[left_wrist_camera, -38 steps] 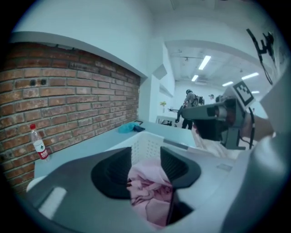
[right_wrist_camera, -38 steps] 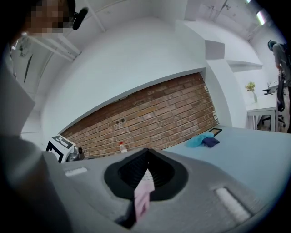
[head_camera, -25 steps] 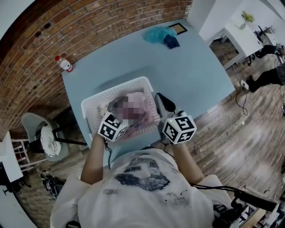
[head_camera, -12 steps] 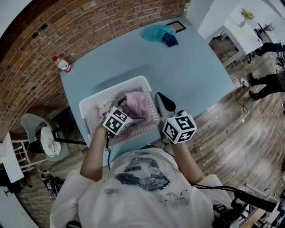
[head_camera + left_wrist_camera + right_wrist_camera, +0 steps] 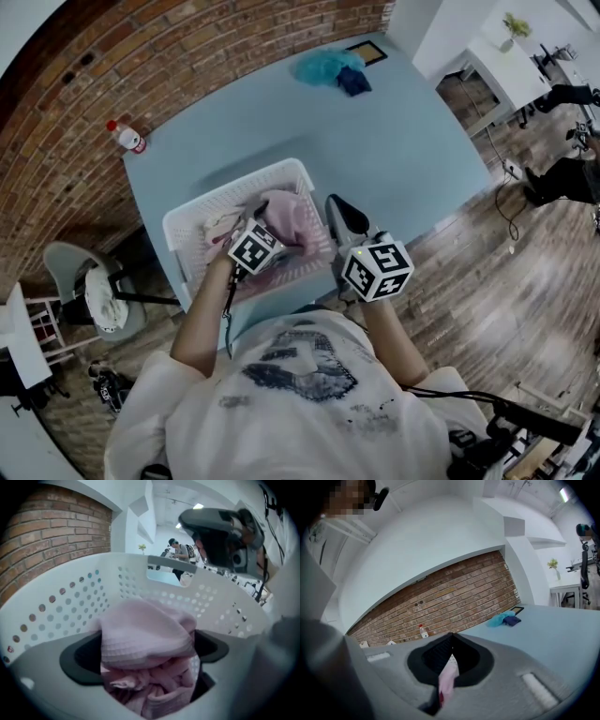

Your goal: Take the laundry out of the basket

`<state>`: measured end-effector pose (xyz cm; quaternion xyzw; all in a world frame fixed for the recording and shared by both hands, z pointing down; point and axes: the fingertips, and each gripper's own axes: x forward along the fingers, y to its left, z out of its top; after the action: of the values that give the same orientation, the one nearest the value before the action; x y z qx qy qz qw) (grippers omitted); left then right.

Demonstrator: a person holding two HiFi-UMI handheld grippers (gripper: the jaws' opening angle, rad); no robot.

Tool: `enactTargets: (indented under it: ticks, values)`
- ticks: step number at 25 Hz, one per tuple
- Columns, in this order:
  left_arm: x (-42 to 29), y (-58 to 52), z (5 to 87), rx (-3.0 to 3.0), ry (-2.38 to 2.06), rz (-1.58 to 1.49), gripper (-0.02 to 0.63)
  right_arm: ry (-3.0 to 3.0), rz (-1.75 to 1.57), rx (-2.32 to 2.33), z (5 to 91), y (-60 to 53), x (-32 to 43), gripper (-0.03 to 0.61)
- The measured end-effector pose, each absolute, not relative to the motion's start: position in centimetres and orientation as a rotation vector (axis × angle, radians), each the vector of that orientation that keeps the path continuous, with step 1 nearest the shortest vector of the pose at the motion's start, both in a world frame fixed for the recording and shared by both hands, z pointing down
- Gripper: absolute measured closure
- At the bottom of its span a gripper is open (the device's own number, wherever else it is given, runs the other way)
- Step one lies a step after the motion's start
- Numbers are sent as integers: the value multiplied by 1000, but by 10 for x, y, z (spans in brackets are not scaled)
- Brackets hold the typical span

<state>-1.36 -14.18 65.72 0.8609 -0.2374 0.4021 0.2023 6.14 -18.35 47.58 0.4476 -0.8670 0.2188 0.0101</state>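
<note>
Left gripper (image 5: 251,223) nose-down inside basket (image 5: 202,202), jaws just opened wide. Pink laundry (image 5: 145,634) heaped between them, bulging dead ahead (pads not pressing it). Right gripper (image 5: 450,660) beside the basket's right rim, clamped on a pink scrap (image 5: 447,681).

Even, soft daylight — strong fisheye bending at edges, dark vignetted corners, near parts blurred.

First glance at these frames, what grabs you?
The left gripper, jaws just opened wide, sits inside the white basket on the blue table, a pink towel between its jaws. Beside the basket, the right gripper is shut on a pink fabric strip.
</note>
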Motion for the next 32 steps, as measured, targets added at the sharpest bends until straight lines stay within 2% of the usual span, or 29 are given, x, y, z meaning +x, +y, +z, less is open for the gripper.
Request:
enactTargets:
  ticks: [10, 13, 15, 18, 26, 29, 32]
  values:
    - [-11, -146, 682, 2327, -635, 1180, 32, -2698, 720, 1418, 480, -181, 73, 581]
    - [-19, -156, 691, 2311, -669, 1281, 56, -2696, 726, 1422, 482, -181, 75, 581]
    - [-25, -162, 693, 2302, -698, 1341, 96, -2696, 731, 1423, 483, -180, 76, 581]
    - [-26, -163, 695, 2292, -692, 1377, 198, -2693, 741, 1433, 483, -180, 80, 581]
    - [-32, -160, 682, 2352, -706, 1400, 404, -2678, 771, 1465, 478, -161, 74, 580]
    - [-33, -160, 679, 2379, -726, 1397, 448, -2673, 772, 1481, 479, -152, 71, 580]
    - [-35, -157, 675, 2379, -745, 1364, 466, -2661, 779, 1508, 478, -142, 72, 581]
